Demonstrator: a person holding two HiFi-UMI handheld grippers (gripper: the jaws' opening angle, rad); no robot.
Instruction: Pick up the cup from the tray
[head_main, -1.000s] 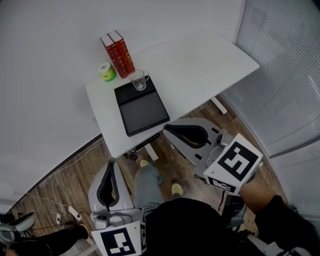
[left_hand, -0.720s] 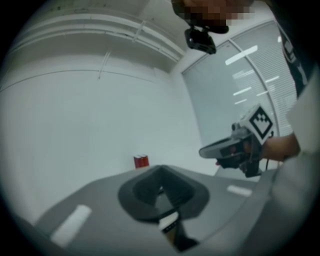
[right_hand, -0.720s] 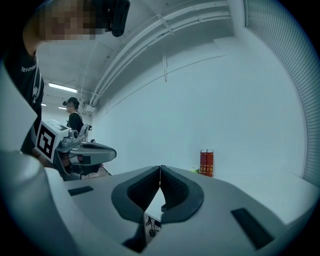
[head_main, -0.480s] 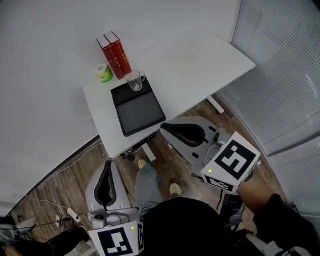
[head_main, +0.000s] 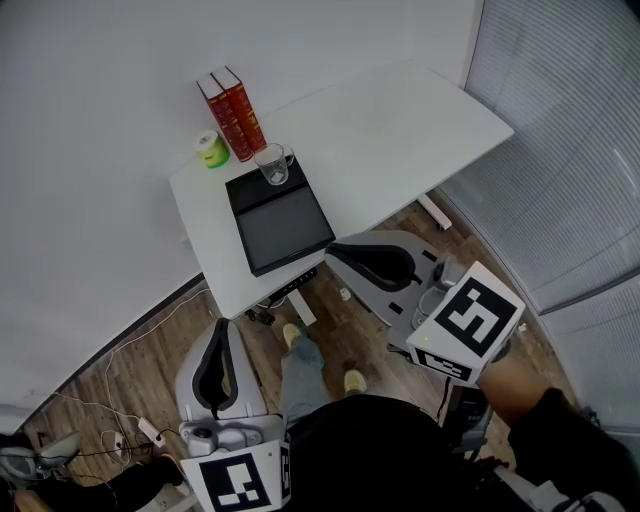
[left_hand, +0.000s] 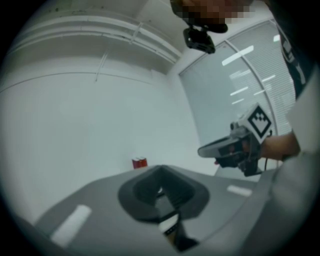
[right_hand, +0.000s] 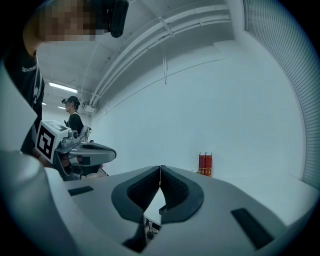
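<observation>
A clear glass cup (head_main: 273, 163) with a handle stands on the far end of a black tray (head_main: 285, 225) on the white table (head_main: 400, 120). Both grippers hang below the table's near edge, over the wooden floor and well short of the tray. My left gripper (head_main: 221, 328) is at the lower left, its jaws together and empty. My right gripper (head_main: 332, 254) is closer to the table's edge, shut with nothing between its pads (right_hand: 160, 170). Neither gripper view shows the cup. In the left gripper view my left gripper (left_hand: 161, 172) points toward the white wall.
Two red books (head_main: 232, 112) stand upright behind the tray, with a green roll (head_main: 210, 150) beside them. The books (right_hand: 205, 164) also show in the right gripper view. Cables and a power strip (head_main: 150, 430) lie on the floor at left. Window blinds (head_main: 570, 150) run along the right.
The head camera has shifted slightly, so the table sits a little differently in the picture. Both grippers stay shut in about the same places.
</observation>
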